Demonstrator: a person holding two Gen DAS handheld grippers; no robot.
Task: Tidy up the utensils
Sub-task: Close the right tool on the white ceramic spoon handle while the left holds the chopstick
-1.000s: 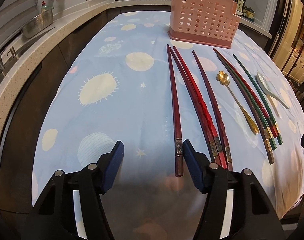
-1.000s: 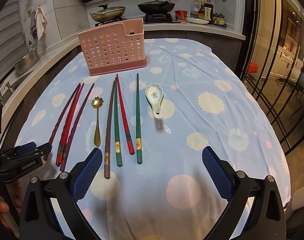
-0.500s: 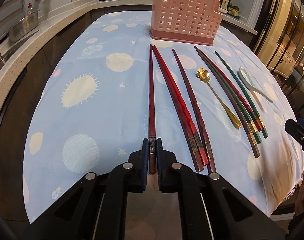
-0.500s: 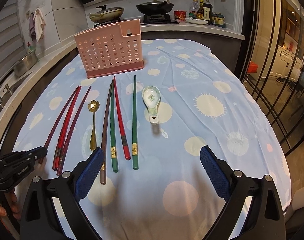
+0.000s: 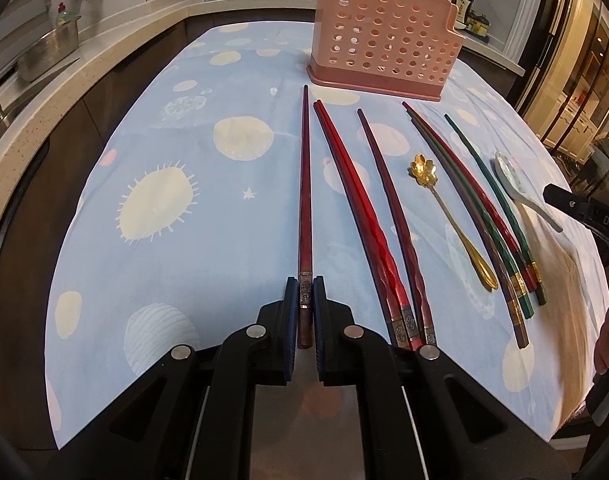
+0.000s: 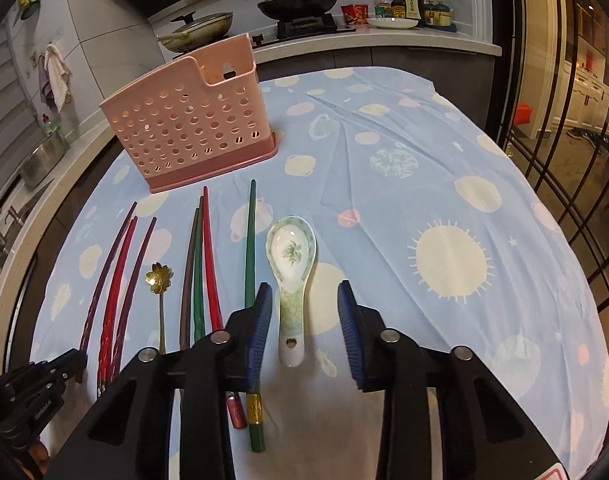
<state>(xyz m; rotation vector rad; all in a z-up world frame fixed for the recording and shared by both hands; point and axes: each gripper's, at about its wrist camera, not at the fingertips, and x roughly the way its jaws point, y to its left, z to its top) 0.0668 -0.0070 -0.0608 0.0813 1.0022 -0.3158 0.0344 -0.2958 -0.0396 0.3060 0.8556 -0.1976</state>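
Note:
My left gripper (image 5: 305,292) is shut on the handle end of a dark red chopstick (image 5: 305,184) that lies on the blue cloth. Three more red chopsticks (image 5: 364,208), a gold flower spoon (image 5: 448,216), several green, brown and red chopsticks (image 5: 480,208) and a white ceramic spoon (image 5: 520,188) lie to its right. My right gripper (image 6: 304,292) is open, its fingers astride the ceramic spoon's handle (image 6: 291,320). The pink perforated utensil holder (image 6: 192,120) stands upright behind the utensils; it also shows in the left wrist view (image 5: 384,36).
The table carries a blue spotted cloth (image 6: 444,208). Behind it a counter holds a stove with pans (image 6: 296,4) and bottles (image 6: 400,0). A sink counter (image 5: 32,80) runs along the left. Glass doors (image 6: 576,100) stand on the right.
My left gripper closed on the dark red chopstick's handle end and stays shut. My right gripper moved forward over the ceramic spoon and its fingers narrowed around the handle.

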